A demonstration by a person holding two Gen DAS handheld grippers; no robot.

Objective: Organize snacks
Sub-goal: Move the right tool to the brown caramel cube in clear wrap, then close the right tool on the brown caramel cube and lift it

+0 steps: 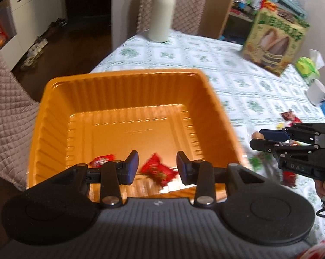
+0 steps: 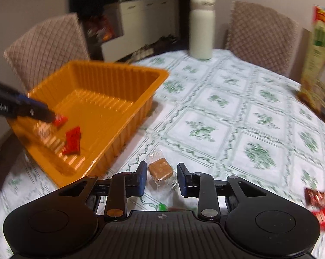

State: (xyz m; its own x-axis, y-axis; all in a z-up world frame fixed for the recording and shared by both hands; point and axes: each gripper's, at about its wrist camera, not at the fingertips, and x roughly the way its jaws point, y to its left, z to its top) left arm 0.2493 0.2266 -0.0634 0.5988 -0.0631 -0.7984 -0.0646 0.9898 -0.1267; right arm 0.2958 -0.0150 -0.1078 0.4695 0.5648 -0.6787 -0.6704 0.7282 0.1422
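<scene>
An orange ribbed tray (image 1: pixel 119 92) stands at the table's left edge. On its floor lie two red wrapped snacks (image 1: pixel 158 170), one of them beside my left gripper's left finger. My left gripper (image 1: pixel 157 154) hovers over the tray's near side, open, holding nothing. In the right wrist view its tip (image 2: pixel 52 115) overlaps one red snack (image 2: pixel 62 118). My right gripper (image 2: pixel 162 165) is just right of the tray, shut on a brown cube candy in clear wrap (image 2: pixel 161 169). The left wrist view shows it (image 1: pixel 254 139) lifted off the cloth with the candy at its tip.
A white flask (image 2: pixel 202 26) stands at the table's far edge. A green-and-yellow snack box (image 1: pixel 274 41) and a white cup (image 1: pixel 316 93) are at the right. More red snacks (image 2: pixel 319 205) lie at the near right. Quilted chairs (image 2: pixel 48 47) flank the table.
</scene>
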